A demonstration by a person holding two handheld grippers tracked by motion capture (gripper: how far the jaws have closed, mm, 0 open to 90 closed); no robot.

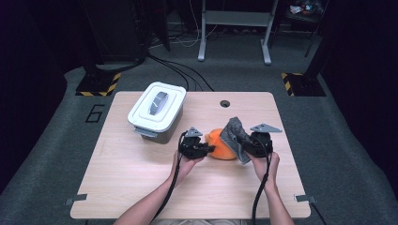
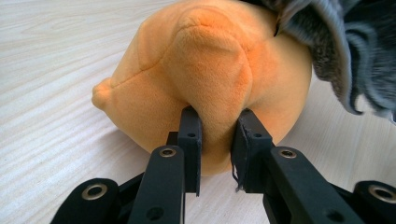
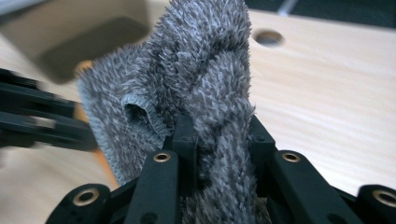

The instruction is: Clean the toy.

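Seen from the high view, the left gripper (image 1: 201, 149) and the right gripper (image 1: 251, 144) face each other across an orange plush toy (image 1: 221, 144) that rests on the table (image 1: 136, 187) near its middle. A grey fuzzy cloth (image 1: 234, 132) drapes over the toy's right side and rises above it. A white lidded box (image 1: 156, 110) stands well apart, toward the far left.

Left gripper view: the jaws are clamped on a fold of the orange plush toy (image 2: 205, 79), the plush bulging up between and above the pads. The grey cloth (image 2: 345, 51) hangs at the upper right, overlapping the toy's far edge, so the cloth lies directly beyond the toy from this gripper.

Right gripper view: the jaws are pinched on a bunched ridge of the grey cloth (image 3: 201, 88), which stands tall along the jaws' own line. The left gripper (image 3: 32, 121) shows blurred at the left edge, with a sliver of orange below it.

The coming move turns, I judge, on that overlap: the toy is anchored on the left and the cloth gripped on the right, so drawing the right hand away from the left would peel the cloth off the toy.
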